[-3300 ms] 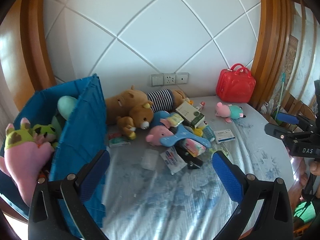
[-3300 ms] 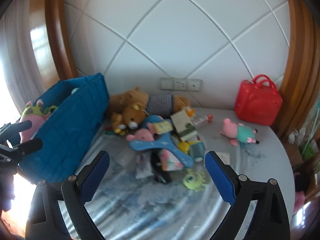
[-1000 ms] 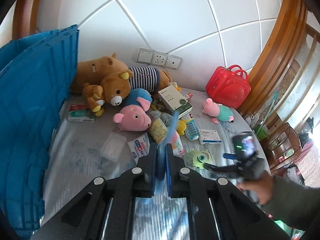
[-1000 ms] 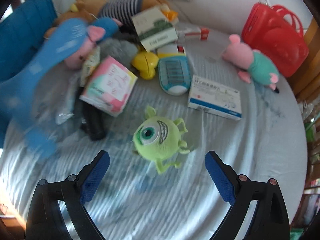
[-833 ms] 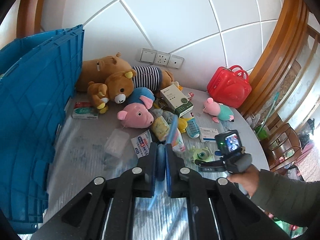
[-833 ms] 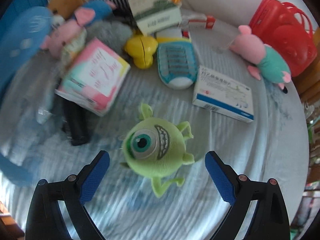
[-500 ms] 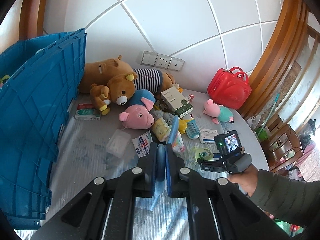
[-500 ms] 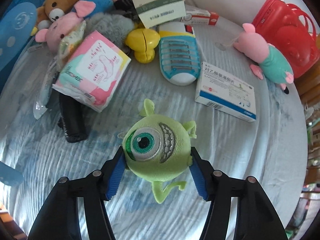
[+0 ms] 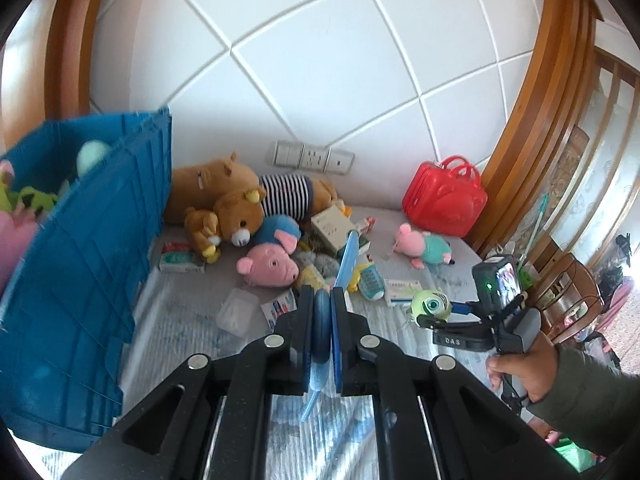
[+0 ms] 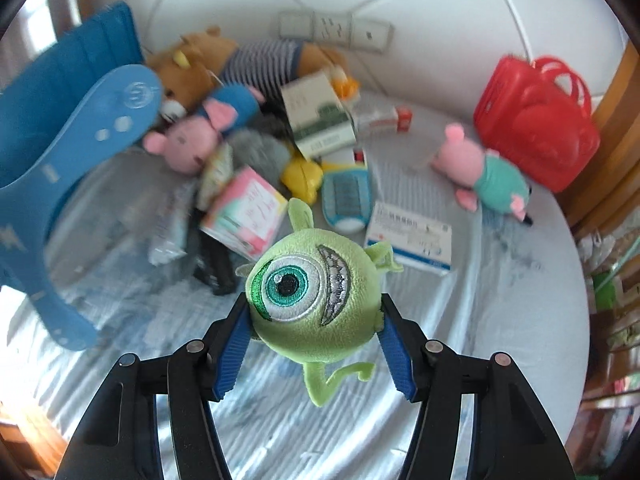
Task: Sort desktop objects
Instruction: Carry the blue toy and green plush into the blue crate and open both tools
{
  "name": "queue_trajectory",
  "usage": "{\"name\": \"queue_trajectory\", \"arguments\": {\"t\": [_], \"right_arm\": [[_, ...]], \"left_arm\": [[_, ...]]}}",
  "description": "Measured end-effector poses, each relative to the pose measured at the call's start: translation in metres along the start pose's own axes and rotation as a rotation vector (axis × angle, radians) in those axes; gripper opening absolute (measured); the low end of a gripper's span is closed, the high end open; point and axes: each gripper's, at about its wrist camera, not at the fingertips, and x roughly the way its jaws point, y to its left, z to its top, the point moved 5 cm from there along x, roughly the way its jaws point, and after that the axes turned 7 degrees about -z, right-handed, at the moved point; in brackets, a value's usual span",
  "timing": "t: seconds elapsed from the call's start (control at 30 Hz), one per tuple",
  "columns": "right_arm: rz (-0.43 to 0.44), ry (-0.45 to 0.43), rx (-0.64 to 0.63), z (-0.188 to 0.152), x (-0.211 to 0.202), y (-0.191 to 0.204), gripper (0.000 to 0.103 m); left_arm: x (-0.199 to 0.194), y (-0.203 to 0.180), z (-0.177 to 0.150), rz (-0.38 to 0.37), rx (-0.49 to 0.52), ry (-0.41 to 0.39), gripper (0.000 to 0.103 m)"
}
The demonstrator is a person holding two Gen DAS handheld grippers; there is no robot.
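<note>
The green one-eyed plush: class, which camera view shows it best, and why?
The right wrist view: the green plush fills the centre, clamped by the right gripper, eye and teeth sharp. The left wrist view shows it small and distant, held above the table.

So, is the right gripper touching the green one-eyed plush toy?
Touching. In the right wrist view the right gripper has both blue pads pressed into the sides of the green one-eyed plush toy, with no gap on either side.

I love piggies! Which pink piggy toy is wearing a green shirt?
The small pig lying alone beside the red case; the other pink pig in the pile has blue.
</note>
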Motion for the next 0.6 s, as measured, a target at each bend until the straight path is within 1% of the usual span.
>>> {"name": "queue_trajectory", "arguments": {"t": [0.1,0.23,0.47,0.6], "right_arm": [[0.020,-0.048,-0.004,0.007,-0.030,0.010,0.059],[0.036,-0.105,-0.010,0.019,-0.063,0.029,0.059],[0.046,-0.202,-0.017,0.049,-0.122,0.074,0.059],[0.071,-0.254,-0.047,0.072,-0.153,0.124,0.059]], "left_arm": [[-0.024,-0.004,0.014,0.005,0.024,-0.048,0.007],[-0.054,-0.001,0.033,0.006,0.046,-0.112,0.007],[-0.108,0.042,0.073,-0.008,0.058,-0.204,0.007],[-0.139,0.072,0.097,-0.015,0.062,-0.255,0.007]]}}
